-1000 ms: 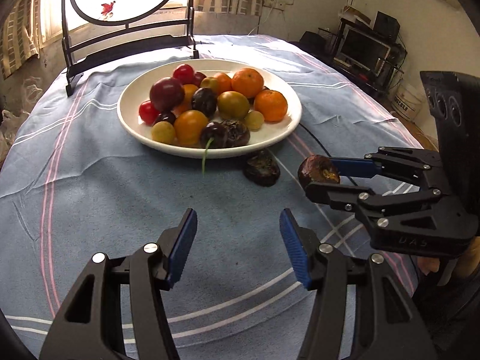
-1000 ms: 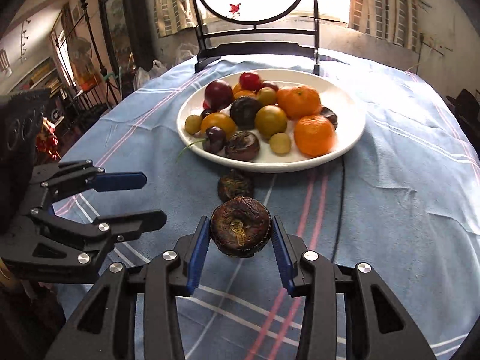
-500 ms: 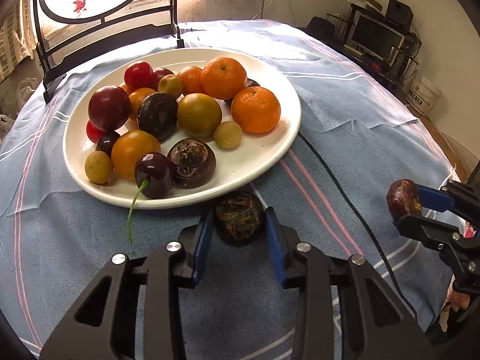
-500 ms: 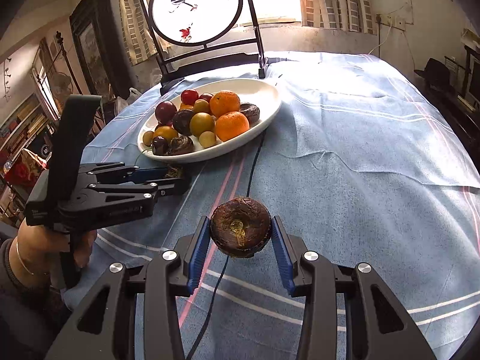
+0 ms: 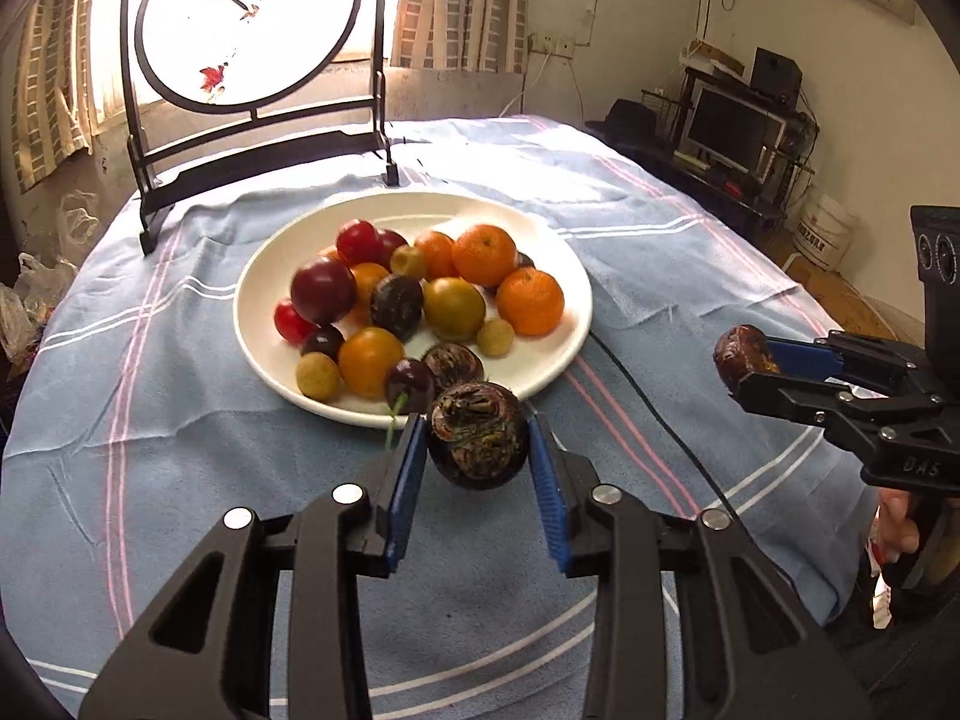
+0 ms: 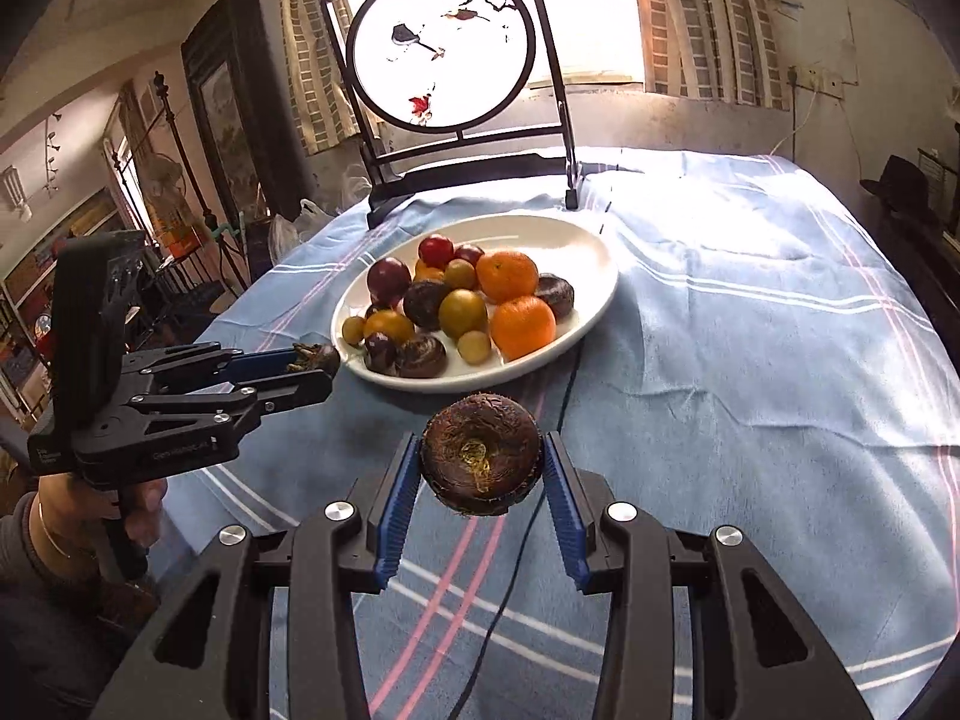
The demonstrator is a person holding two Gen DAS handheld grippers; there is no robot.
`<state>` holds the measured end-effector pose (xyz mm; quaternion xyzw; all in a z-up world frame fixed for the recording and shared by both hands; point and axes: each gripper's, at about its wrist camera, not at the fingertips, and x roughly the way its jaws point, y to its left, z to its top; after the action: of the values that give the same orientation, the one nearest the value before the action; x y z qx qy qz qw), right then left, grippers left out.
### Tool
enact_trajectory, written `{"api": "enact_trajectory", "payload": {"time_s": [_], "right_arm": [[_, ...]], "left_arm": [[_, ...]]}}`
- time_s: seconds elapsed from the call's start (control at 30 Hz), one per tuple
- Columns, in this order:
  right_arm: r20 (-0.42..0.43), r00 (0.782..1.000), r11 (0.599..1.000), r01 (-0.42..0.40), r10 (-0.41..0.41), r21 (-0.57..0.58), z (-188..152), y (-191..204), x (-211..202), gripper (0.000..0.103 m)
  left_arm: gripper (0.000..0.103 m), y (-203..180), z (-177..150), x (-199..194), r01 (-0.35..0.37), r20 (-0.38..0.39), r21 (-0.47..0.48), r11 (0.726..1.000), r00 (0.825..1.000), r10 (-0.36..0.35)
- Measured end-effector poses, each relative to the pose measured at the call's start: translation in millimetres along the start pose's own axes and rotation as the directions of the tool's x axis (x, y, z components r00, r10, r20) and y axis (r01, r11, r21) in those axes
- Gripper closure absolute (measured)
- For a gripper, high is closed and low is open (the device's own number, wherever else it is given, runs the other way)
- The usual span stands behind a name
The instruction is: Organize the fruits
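Note:
A white plate (image 5: 558, 264) (image 6: 591, 240) on the blue tablecloth holds several fruits: oranges, red and dark plums, small yellow ones and dark brown water chestnuts. My left gripper (image 5: 477, 450) is shut on a dark brown water chestnut (image 5: 477, 444) and holds it above the cloth just in front of the plate's near rim; it also shows in the right wrist view (image 6: 312, 357). My right gripper (image 6: 480, 462) is shut on another dark brown water chestnut (image 6: 480, 456), held in the air to the right of the plate; it also shows in the left wrist view (image 5: 741, 354).
A black stand with a round painted screen (image 5: 246, 24) (image 6: 444, 54) stands at the table's far edge behind the plate. A thin black cable (image 5: 648, 402) (image 6: 564, 378) runs across the cloth from the plate's right side. A desk with a monitor (image 5: 732, 126) is beyond the table.
My left gripper moved to the water chestnut lying by the plate, closed on it and lifted it off the cloth. My right gripper kept its hold on its water chestnut while shifting position.

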<state>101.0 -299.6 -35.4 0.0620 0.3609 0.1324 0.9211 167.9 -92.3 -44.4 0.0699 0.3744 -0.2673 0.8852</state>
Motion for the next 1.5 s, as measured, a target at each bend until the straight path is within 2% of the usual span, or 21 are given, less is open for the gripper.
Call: {"api": "enact_trajectory", "payload": {"time_s": [0.1, 0.23, 0.4, 0.5, 0.57, 0.6, 0.63, 0.73, 0.83, 0.9, 1.0, 1.07, 1.17, 1.27, 1.37, 1.5], "right_arm": [[0.017, 1.0, 1.0, -0.004, 0.004, 0.004, 28, -2, 12, 0.062], [0.036, 0.999, 1.0, 0.001, -0.001, -0.006, 70, -2, 40, 0.061], [0.009, 1.0, 1.0, -0.015, 0.015, 0.003, 114, -1, 90, 0.061], [-0.028, 0.999, 1.0, -0.017, 0.017, -0.01, 126, 5, 119, 0.06], [-0.03, 0.999, 1.0, 0.017, -0.017, -0.022, 127, 9, 128, 0.049], [-0.022, 0.999, 0.999, 0.028, -0.029, -0.022, 126, 11, 128, 0.049], [-0.02, 1.0, 1.0, 0.018, -0.018, -0.016, 125, 11, 126, 0.049], [0.005, 1.0, 1.0, 0.014, -0.014, -0.008, 115, 11, 108, 0.048], [0.037, 0.999, 1.0, 0.023, -0.023, -0.013, 99, 9, 82, 0.035], [0.044, 0.998, 0.999, 0.034, -0.033, -0.013, 87, 6, 64, 0.031], [0.054, 0.998, 1.0, 0.03, -0.03, 0.004, 68, -1, 38, 0.021], [0.061, 0.997, 0.999, 0.038, -0.04, 0.022, 57, -7, 23, 0.009], [0.063, 0.997, 0.997, 0.033, -0.037, 0.063, 45, -12, 5, 0.007], [0.083, 0.995, 0.995, 0.047, -0.054, 0.084, 34, -8, -17, 0.004], [0.104, 0.992, 0.995, 0.056, -0.065, 0.079, 23, -2, -42, 0.004], [0.126, 0.989, 0.995, 0.076, -0.082, 0.059, 9, 7, -73, 0.004]], "left_arm": [[0.069, 7, 17, 6, 0.0, 0.006, -0.005, 1.0, 1.0, 0.0], [0.069, 11, 40, 33, -0.012, -0.014, 0.006, 1.0, 1.0, 0.012], [0.069, 19, 53, 66, -0.012, -0.052, -0.005, 1.0, 0.999, 0.012], [0.068, 21, 55, 74, -0.018, -0.063, -0.006, 1.0, 0.998, 0.018], [0.053, 23, 55, 75, -0.021, -0.066, -0.014, 1.0, 0.998, 0.02], [0.036, 24, 54, 71, -0.029, -0.058, -0.02, 0.999, 0.998, 0.028], [0.025, 26, 53, 66, -0.044, -0.04, -0.024, 0.999, 0.998, 0.043], [0.014, 29, 47, 48, -0.079, -0.001, -0.02, 0.997, 0.997, 0.079], [0.006, 34, 35, 29, -0.093, 0.002, -0.041, 0.995, 0.996, 0.093], [0.005, 37, 24, 18, -0.112, -0.006, -0.053, 0.992, 0.994, 0.112], [0.005, 38, 7, 0, -0.118, -0.004, -0.081, 0.99, 0.993, 0.118], [0.005, 35, -3, -11, -0.116, -0.013, -0.088, 0.989, 0.993, 0.115], [0.005, 23, -16, -28, -0.164, -0.015, -0.055, 0.985, 0.986, 0.164], [0.005, 9, -25, -53, -0.22, 0.025, -0.049, 0.974, 0.975, 0.222], [0.005, 1, -34, -83, -0.211, 0.08, -0.079, 0.974, 0.973, 0.217], [0.005, -2, -44, -117, -0.242, 0.127, -0.119, 0.963, 0.958, 0.257]]}}
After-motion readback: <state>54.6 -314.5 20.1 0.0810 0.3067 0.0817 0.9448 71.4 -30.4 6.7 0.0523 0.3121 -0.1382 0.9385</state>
